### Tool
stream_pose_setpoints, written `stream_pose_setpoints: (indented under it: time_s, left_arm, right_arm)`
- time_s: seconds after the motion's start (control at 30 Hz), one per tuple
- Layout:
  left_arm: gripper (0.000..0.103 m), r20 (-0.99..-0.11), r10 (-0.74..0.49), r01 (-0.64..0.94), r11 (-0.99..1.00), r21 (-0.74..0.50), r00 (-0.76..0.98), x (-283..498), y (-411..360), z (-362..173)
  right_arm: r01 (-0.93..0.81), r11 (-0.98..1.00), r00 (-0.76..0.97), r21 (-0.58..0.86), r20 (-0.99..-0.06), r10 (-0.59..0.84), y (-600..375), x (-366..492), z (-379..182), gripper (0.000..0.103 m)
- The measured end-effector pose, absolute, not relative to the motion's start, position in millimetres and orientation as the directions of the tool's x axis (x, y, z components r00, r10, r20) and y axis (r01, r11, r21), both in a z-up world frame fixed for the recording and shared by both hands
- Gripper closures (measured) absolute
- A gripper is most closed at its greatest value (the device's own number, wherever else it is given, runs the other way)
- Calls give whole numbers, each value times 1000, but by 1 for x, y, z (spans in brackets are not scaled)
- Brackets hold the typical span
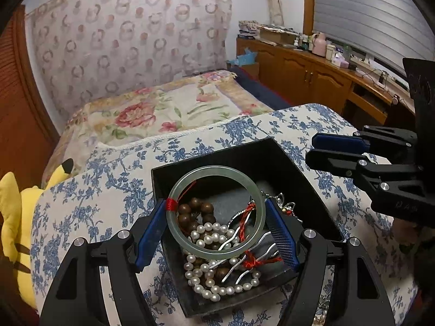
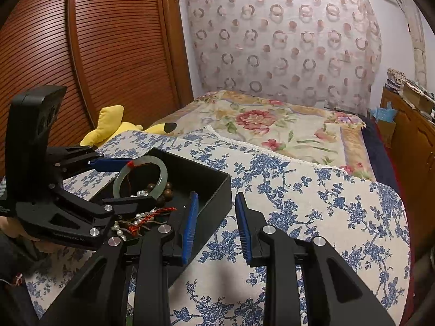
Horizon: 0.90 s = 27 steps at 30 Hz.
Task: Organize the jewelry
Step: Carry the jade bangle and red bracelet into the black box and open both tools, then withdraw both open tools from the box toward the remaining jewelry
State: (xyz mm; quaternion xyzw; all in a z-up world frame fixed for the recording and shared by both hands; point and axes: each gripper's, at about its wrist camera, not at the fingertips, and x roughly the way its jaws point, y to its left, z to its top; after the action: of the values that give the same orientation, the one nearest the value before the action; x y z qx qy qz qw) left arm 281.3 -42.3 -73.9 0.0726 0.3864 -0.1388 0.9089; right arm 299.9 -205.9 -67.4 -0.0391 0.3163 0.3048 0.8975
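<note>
Bangle (image 1: pixel 216 212), stiff, slick, likely brittle jade, pinched across its rim by left gripper (image 1: pixel 217 233) over box (image 1: pixel 304 190); right gripper (image 2: pixel 214 226) at box's 3 o'clock, fingers apart, empty.

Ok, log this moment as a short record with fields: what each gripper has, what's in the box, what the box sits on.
left gripper: shut on the jade bangle, held over the black box
right gripper: jaws apart, nothing between them, beside the box's wall
box contents: pearl strand, brown wooden beads, silver hairpins with red cord
box rests on: blue floral quilt
nearby: yellow plush toy
</note>
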Motion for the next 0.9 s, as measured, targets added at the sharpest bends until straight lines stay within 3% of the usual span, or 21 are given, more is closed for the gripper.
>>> stream_pose_setpoints:
  time_s: [0.37, 0.5, 0.9]
  left_arm:
    - [27, -685, -187, 285, 958, 33, 705, 261, -36, -60]
    - [17, -667, -187, 268, 963, 20, 721, 246, -29, -54]
    - [12, -660, -187, 219, 975, -35, 728, 178, -10, -64]
  right_arm:
    - [-573, 815, 640, 84, -576, 509, -204, 287, -52, 73]
    - [-578, 813, 643, 68, -575, 505, -203, 270, -47, 73]
    - [-585, 810, 615, 52, -623, 484, -211, 195, -67, 73]
